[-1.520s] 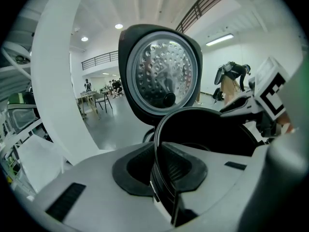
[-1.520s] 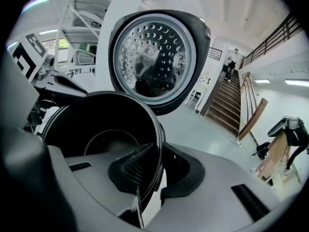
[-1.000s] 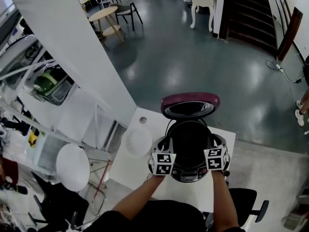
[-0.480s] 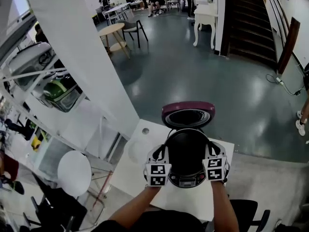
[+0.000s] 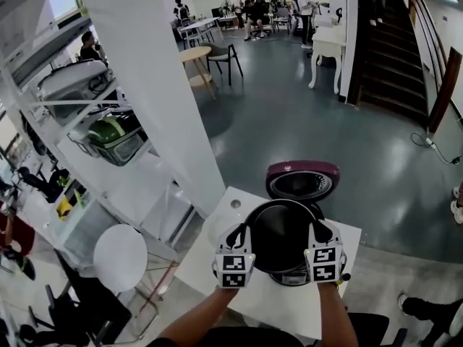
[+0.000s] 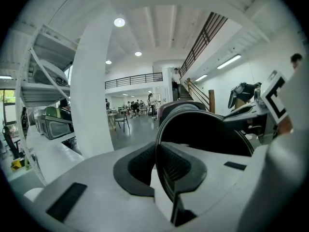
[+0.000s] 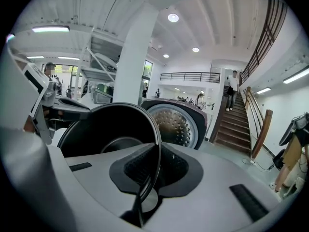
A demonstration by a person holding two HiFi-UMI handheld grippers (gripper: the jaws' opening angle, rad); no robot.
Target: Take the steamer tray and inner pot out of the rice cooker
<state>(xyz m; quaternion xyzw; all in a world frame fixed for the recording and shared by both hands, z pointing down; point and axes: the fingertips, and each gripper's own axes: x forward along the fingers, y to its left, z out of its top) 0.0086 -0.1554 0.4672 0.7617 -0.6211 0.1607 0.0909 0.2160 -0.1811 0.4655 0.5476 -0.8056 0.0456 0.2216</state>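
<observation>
The black inner pot [image 5: 278, 233] hangs above the rice cooker's body [image 5: 293, 277], held by its rim on both sides. My left gripper [image 5: 237, 232] is shut on the left rim, and in the left gripper view the thin rim [image 6: 158, 139] runs between the pads of that gripper [image 6: 158, 166]. On the right rim my right gripper [image 5: 319, 230] is shut too; the right gripper view shows the pot [image 7: 111, 134] pinched in the gripper [image 7: 155, 166]. The maroon lid [image 5: 302, 181] stands open behind. A white steamer tray [image 5: 214, 230] lies on the table left of the cooker.
The cooker stands on a small white table [image 5: 289, 306] with a hole [image 5: 235, 203] near its far left corner. A white pillar [image 5: 159, 85], shelves with appliances [image 5: 108, 132] and a round white stool [image 5: 121, 257] are at the left. Stairs [image 5: 394, 56] rise at the far right.
Both grippers have risen together with the inner pot, which now sits higher above the cooker body. The head view has tilted up and shows more of the room.
</observation>
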